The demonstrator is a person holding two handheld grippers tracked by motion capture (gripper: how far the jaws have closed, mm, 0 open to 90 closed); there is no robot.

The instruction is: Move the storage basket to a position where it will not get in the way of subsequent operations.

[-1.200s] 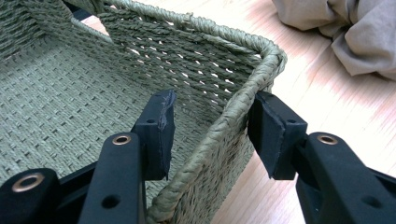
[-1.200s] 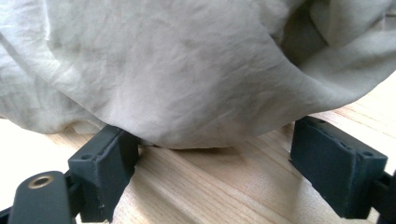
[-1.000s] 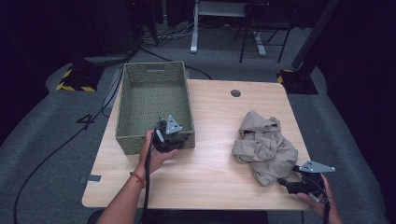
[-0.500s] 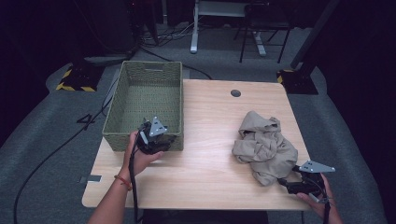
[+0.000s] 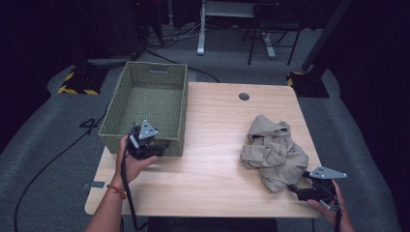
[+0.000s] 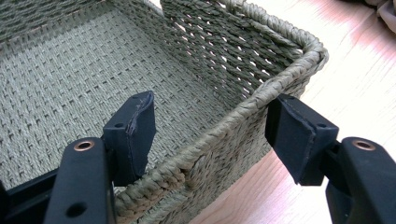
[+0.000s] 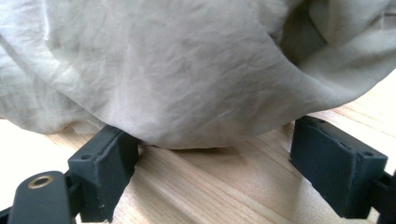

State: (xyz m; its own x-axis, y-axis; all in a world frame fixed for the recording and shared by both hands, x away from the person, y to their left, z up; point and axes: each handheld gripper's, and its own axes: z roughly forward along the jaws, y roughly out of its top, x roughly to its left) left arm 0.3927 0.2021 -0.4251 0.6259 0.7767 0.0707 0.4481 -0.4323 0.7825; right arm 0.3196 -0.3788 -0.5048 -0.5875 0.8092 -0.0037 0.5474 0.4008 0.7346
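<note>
1. Woven green basket [image 5: 150, 104], empty, sitting at the far-left part of the table [image 5: 212, 145], its left side jutting past the table's edge.
2. Near wall of the basket [image 6: 224, 140] straddled by the left gripper [image 5: 151, 143]: one pad inside above the woven floor, the other outside over the wood, the braided rim running between them.
3. Left jaws spread, having just been opening; rim between the pads, a gap visible on both sides in the left gripper view, so no pinch.
4. Left gripper [image 6: 210, 130] placed close to the basket's near right corner, carried in the person's left hand [image 5: 131, 162], cable trailing down along the forearm.
5. Crumpled beige cloth [image 5: 273, 150] heaped on the right half of the table, well apart from the basket.
6. Right gripper [image 5: 297, 187] at the near right corner of the table, lying low, pointed at the near edge of the cloth.
7. Right jaws spread wide in the right gripper view, right gripper [image 7: 210, 177] just short of the cloth [image 7: 187, 79]; fabric overhanging the bare wood between the pads, left pad just at the hem, touching or not impossible to tell.
8. Dark round grommet [image 5: 244, 96] set in the tabletop near its far edge.
</note>
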